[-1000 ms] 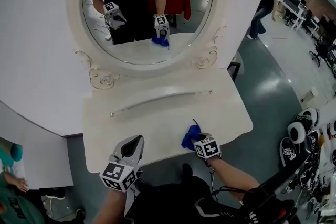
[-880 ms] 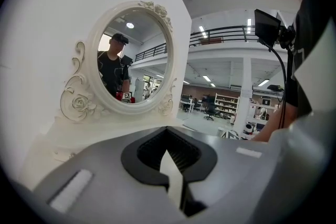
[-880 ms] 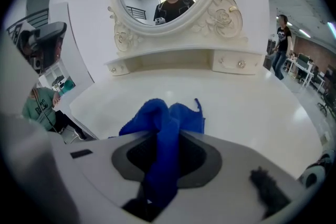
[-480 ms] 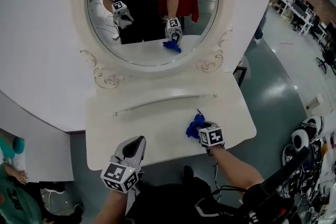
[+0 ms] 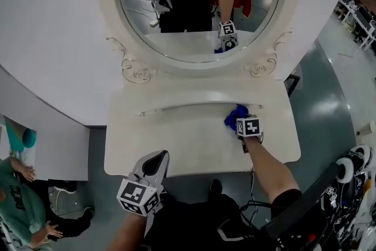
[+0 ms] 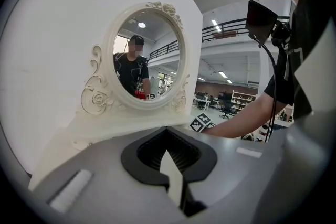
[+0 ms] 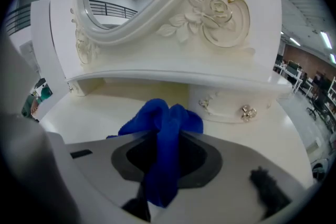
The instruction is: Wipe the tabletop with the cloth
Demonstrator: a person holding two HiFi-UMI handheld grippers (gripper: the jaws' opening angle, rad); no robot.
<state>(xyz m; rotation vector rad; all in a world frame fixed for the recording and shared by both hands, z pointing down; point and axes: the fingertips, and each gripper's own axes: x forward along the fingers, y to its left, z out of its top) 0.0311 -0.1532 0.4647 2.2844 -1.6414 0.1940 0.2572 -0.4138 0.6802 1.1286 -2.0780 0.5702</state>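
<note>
At the desk's [image 5: 176, 144] right rear, the blue cloth [image 5: 234, 114] sat bunched on the top, clamped mid-fold by the right hand-held gripper [image 5: 239, 121], soft, light, probably best pinched by a thick fold; left hand-held gripper [image 5: 154, 163] closed, empty, near the front edge.

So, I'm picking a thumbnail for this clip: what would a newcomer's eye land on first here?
The bright blue cloth, bunched in the right tongs near the back right of the cream tabletop, is the only strong colour. Behind it rises the ornate oval mirror, reflecting the person in black with both grippers. The left tongs hang shut and empty at the table's front edge.
</note>
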